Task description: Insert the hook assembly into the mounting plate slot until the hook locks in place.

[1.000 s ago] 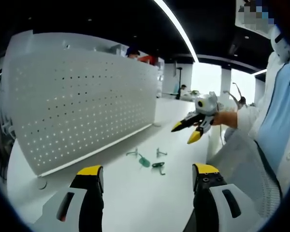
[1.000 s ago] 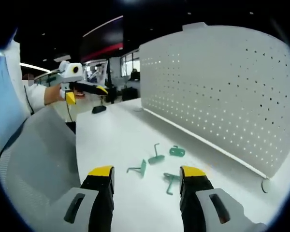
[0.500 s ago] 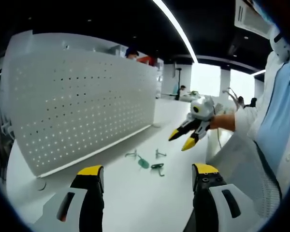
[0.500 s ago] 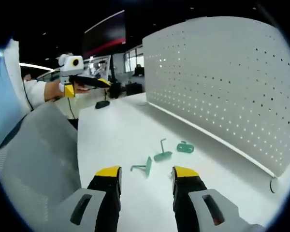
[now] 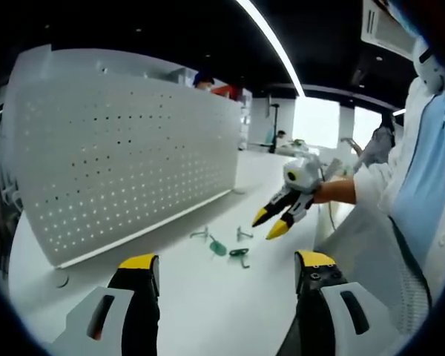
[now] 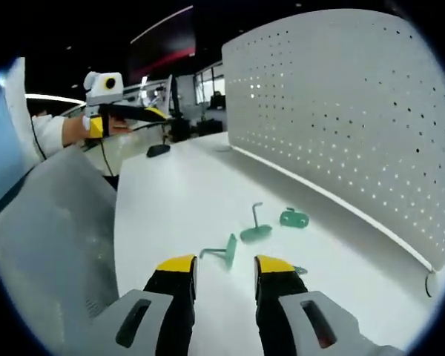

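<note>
Several small green hook parts lie on the white table (image 6: 170, 193): a hook on a plate (image 6: 224, 254), an L-shaped hook on a base (image 6: 256, 230), an oval plate (image 6: 294, 219) and a sliver (image 6: 300, 271) beside my right finger. The white perforated mounting plate (image 6: 341, 111) stands upright behind them. My right gripper (image 6: 225, 265) hovers low just short of the parts, jaws narrowed but apart, nothing between them. In the left gripper view it (image 5: 268, 223) comes in from the right above the green parts (image 5: 239, 254). My left gripper (image 5: 227, 261) is wide open, back from them.
A person's sleeve and light blue clothing (image 5: 423, 178) fill the right side of the left gripper view. The perforated plate (image 5: 126, 163) runs along the table's (image 5: 208, 304) far side. A dark object (image 6: 158, 150) sits at the table's far end. My left gripper (image 6: 124, 120) is held up at upper left.
My right gripper has come down and forward toward the green parts, and its jaws have narrowed. The left gripper has stayed about where it was, still wide open.
</note>
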The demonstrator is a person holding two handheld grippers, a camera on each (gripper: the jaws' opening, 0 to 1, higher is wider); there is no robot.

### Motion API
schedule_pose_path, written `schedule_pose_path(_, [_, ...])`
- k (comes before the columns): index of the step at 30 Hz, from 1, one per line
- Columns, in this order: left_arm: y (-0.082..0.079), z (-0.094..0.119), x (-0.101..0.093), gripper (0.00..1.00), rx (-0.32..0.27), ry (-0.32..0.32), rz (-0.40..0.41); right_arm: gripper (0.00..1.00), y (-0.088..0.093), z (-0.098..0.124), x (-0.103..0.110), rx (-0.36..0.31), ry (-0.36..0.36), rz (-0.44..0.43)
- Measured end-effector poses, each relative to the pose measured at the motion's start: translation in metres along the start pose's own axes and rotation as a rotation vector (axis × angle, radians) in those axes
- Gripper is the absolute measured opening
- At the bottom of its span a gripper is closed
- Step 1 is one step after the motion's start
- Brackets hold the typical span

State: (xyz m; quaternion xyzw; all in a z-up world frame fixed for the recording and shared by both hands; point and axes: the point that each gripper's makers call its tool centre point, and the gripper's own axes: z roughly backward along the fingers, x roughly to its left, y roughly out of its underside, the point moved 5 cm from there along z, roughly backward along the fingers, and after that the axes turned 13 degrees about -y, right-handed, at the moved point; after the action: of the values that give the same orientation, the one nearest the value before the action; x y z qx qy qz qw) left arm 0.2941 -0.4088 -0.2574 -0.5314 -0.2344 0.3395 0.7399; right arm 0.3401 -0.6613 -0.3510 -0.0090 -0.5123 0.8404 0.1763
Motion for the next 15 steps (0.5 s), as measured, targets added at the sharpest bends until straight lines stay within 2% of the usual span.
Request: schedule_pose_path(15, [-0.001,-0.002,0.001,0.76,0.000,0.003,-0.001,0.22,0.008,-0.018,-0.004,0.023,-0.010,-0.021])
